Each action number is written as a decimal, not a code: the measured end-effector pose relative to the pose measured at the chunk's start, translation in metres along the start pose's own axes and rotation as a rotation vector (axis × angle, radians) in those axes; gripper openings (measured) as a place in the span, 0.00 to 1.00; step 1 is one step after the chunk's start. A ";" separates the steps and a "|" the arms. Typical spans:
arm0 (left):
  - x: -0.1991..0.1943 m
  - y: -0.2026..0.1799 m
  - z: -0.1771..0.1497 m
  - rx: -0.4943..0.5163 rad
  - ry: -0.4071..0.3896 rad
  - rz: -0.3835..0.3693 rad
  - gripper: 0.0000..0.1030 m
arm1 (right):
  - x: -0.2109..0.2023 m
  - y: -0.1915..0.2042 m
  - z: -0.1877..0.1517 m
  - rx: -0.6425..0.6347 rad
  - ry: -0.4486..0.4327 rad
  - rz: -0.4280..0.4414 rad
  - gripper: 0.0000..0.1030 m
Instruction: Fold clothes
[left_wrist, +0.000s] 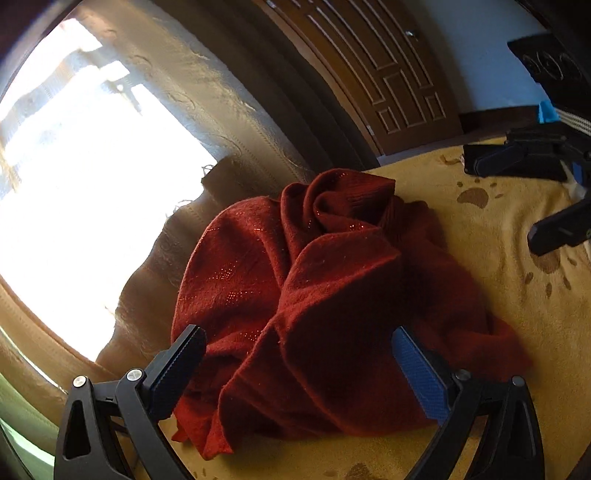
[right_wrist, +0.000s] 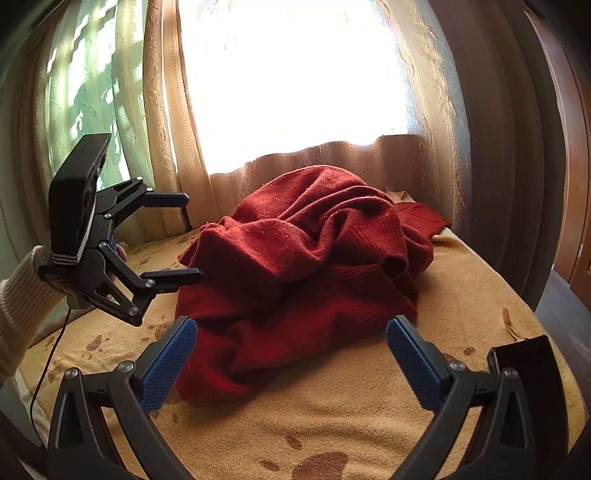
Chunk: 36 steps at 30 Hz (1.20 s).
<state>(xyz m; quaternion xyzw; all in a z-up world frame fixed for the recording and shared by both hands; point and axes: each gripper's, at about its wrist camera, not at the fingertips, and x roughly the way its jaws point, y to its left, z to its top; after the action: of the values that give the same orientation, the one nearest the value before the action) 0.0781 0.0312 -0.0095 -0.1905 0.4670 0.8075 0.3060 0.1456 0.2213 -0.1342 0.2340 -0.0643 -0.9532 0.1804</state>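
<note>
A yellow blanket (right_wrist: 332, 417) printed with brown paw marks covers the bed, which runs up to pale curtains (right_wrist: 424, 110) over a bright window. On it lies the red knitted garment (right_wrist: 306, 266), bunched in a rumpled heap in the middle of the blanket and reaching back to the curtain hem. It is too crumpled to tell neck from hem. In the right wrist view the heap spreads mostly across the picture, with a flat red piece trailing off toward the far right near the curtain.

The left gripper (right_wrist: 184, 238) hangs over the blanket just beside the heap's left edge, turned on its side so one finger sits above the other. Its jaws are spread wide with nothing between them, and a cream sleeve (right_wrist: 22, 306) shows behind it. The right gripper (right_wrist: 291, 354) is at the near edge of the heap, jaws spread as wide as they go, gripping nothing; the cloth lies just beyond its blue pads (right_wrist: 413, 362).
</note>
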 end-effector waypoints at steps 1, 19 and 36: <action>0.008 -0.007 0.003 0.084 0.026 0.004 0.99 | 0.000 -0.002 0.000 0.011 -0.002 0.007 1.00; 0.028 0.028 0.020 -0.205 0.132 -0.320 0.10 | -0.009 -0.029 -0.001 0.137 -0.049 0.087 1.00; -0.191 0.155 -0.135 -0.894 -0.245 0.235 0.10 | -0.003 -0.012 -0.003 0.031 0.006 0.037 1.00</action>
<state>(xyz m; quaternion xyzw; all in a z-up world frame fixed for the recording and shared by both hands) 0.1181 -0.2051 0.1362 -0.1531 0.0526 0.9748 0.1534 0.1462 0.2333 -0.1383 0.2386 -0.0827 -0.9478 0.1945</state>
